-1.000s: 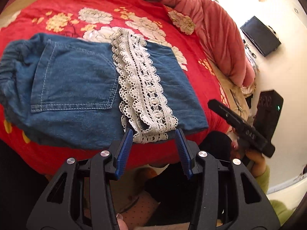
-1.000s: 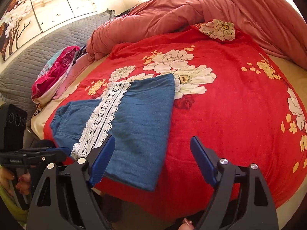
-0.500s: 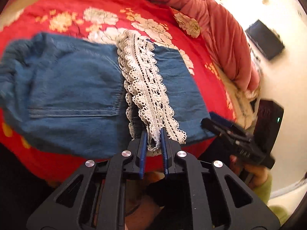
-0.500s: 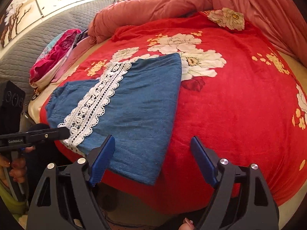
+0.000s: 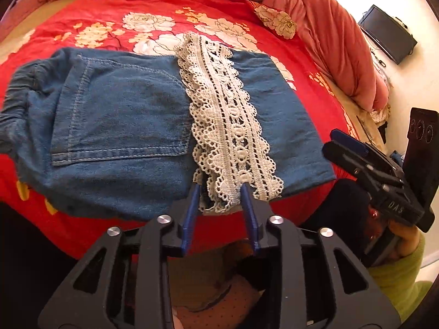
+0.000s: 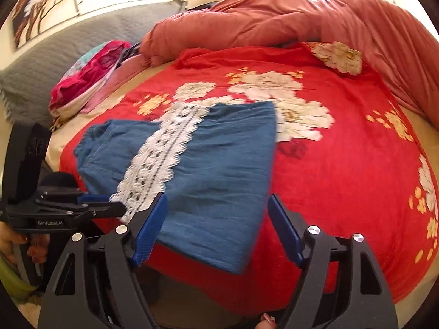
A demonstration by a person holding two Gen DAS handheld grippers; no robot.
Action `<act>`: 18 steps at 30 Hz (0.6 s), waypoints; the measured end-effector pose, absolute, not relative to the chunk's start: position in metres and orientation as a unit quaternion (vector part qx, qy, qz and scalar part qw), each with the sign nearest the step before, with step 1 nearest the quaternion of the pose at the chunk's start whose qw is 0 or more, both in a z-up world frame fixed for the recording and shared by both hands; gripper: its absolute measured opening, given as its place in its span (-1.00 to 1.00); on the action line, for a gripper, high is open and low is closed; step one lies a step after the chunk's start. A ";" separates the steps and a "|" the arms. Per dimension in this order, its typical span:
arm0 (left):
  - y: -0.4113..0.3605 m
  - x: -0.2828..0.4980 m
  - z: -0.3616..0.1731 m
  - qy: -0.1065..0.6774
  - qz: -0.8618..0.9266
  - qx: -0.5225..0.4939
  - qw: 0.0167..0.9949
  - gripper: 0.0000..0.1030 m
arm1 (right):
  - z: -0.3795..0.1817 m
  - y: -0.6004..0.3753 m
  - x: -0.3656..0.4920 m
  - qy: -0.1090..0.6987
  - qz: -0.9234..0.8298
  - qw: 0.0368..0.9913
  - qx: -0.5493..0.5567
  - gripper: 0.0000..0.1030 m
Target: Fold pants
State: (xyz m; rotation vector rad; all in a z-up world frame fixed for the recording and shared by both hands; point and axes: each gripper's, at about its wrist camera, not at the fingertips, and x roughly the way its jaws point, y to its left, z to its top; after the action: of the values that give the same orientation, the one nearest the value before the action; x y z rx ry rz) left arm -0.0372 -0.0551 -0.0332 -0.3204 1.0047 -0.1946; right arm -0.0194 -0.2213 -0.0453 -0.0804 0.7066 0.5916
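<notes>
Since the earlier frames, the jaws of the left hand-held gripper (image 5: 219, 189) have been closed almost fully at the lace hem and then opened again; the right hand-held gripper (image 6: 216, 213) has been brought in toward the near edge of the bed while its jaws narrowed slightly.

Nearest, at the near edge of the bed (image 5: 323, 197), the left hand-held gripper is seen released, its blue fingertips (image 5: 195, 192) set either side of the lace trim's (image 5: 227, 126) lowest scallops, with lace lying between them but not pinched. Beside it, the right hand-held gripper is held wide open above the near corner of the plain denim panel, nothing being grasped.

Farther in, the pants (image 5: 120, 115) lie already folded over on the red floral blanket (image 6: 343, 164), pocket side up, the lace hem running across the denim toward the middle of the bed. Beyond, a bunched quilt (image 6: 301, 22) is piled along the far edge.

The step in hand is judged to be the taking of the near edge for another fold. Next, a firm pinch on both layers is called for at each gripper, since lace alone may slip or stretch, before the edge is carried over.
</notes>
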 end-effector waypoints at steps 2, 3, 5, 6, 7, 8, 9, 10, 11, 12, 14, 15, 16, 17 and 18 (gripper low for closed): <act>-0.054 -0.038 -0.031 0.476 -0.092 -0.152 0.861 -0.47 | -0.052 -0.212 -0.018 0.353 0.287 0.889 -0.054 0.41; -0.055 -0.038 -0.031 0.476 -0.091 -0.149 0.862 -0.45 | -0.057 -0.208 -0.016 0.360 0.283 0.887 -0.063 0.41; -0.056 -0.038 -0.031 0.476 -0.092 -0.146 0.862 -0.42 | -0.070 -0.203 -0.011 0.382 0.267 0.881 -0.081 0.39; -0.057 -0.037 -0.032 0.477 -0.092 -0.144 0.862 -0.41 | -0.075 -0.202 -0.010 0.388 0.265 0.879 -0.084 0.39; -0.058 -0.036 -0.033 0.479 -0.092 -0.142 0.862 -0.41 | -0.076 -0.202 -0.009 0.389 0.264 0.879 -0.085 0.39; -0.058 -0.037 -0.033 0.479 -0.092 -0.142 0.862 -0.41 | -0.077 -0.200 -0.009 0.389 0.263 0.879 -0.087 0.39; -0.058 -0.037 -0.033 0.478 -0.091 -0.141 0.862 -0.41 | -0.076 -0.200 -0.009 0.388 0.263 0.879 -0.088 0.40; -0.059 -0.037 -0.031 0.476 -0.092 -0.139 0.864 -0.41 | -0.074 -0.201 -0.010 0.386 0.265 0.879 -0.086 0.41; -0.059 -0.038 -0.029 0.472 -0.090 -0.137 0.866 -0.41 | -0.074 -0.202 -0.011 0.384 0.266 0.881 -0.082 0.41; -0.059 -0.038 -0.027 0.470 -0.089 -0.134 0.868 -0.41 | -0.071 -0.205 -0.013 0.380 0.266 0.883 -0.075 0.41; -0.059 -0.041 -0.021 0.460 -0.084 -0.126 0.875 -0.41 | -0.065 -0.210 -0.015 0.374 0.263 0.887 -0.063 0.41; -0.059 -0.042 -0.018 0.456 -0.082 -0.124 0.877 -0.40 | -0.062 -0.213 -0.015 0.371 0.260 0.890 -0.058 0.42; -0.059 -0.044 -0.015 0.452 -0.078 -0.120 0.880 -0.38 | -0.059 -0.215 -0.015 0.367 0.259 0.892 -0.052 0.42; -0.058 -0.046 -0.011 0.447 -0.075 -0.117 0.883 -0.37 | -0.055 -0.218 -0.015 0.364 0.258 0.894 -0.045 0.42; -0.057 -0.047 -0.008 0.443 -0.071 -0.114 0.887 -0.29 | -0.053 -0.219 -0.015 0.362 0.258 0.895 -0.040 0.42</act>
State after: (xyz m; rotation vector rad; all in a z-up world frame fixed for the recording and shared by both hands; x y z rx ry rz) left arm -0.0472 -0.0574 -0.0080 -0.2367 0.9200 -0.1482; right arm -0.0154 -0.2194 -0.0527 -0.0826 0.7514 0.5358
